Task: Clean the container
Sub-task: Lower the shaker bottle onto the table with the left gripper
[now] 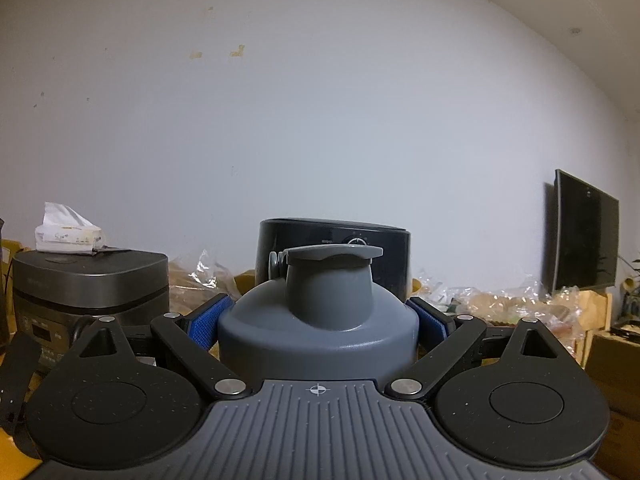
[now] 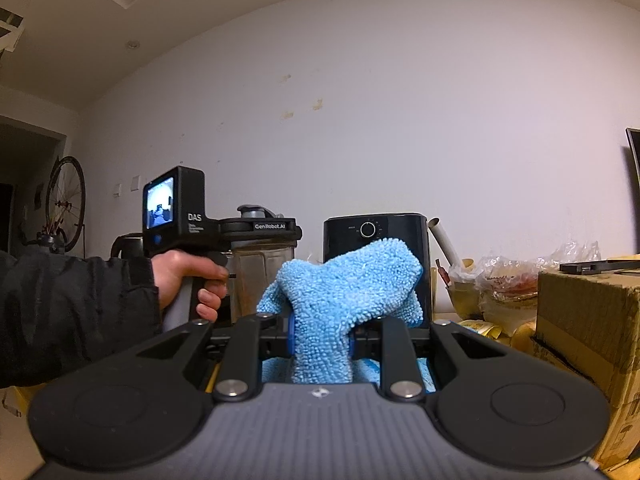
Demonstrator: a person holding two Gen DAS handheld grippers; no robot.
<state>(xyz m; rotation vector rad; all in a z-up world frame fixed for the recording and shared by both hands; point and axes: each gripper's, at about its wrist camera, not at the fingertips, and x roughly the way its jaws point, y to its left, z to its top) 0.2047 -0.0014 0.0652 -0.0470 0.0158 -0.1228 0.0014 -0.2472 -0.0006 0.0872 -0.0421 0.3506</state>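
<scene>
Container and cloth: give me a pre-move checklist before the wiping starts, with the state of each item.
1. Left gripper clamped on the container: ok.
2. Container lid closed: ok.
3. Right gripper shut on the blue cloth: ok.
4. Cloth touching the container: not ok, still apart.
5. Container upright: ok.
6. Dirt on the clear body: cannot tell, brownish tint only.

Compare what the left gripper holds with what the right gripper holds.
The left gripper clamps a rigid grey-lidded bottle; the right gripper pinches a soft blue cloth.
The bottle stands upright and keeps its shape; the cloth is bunched and flops over the fingers.
The left fingers are spread wide around the bottle; the right ones are nearly closed on the cloth.
Both are firmly held, in front of the same black appliance.
</scene>
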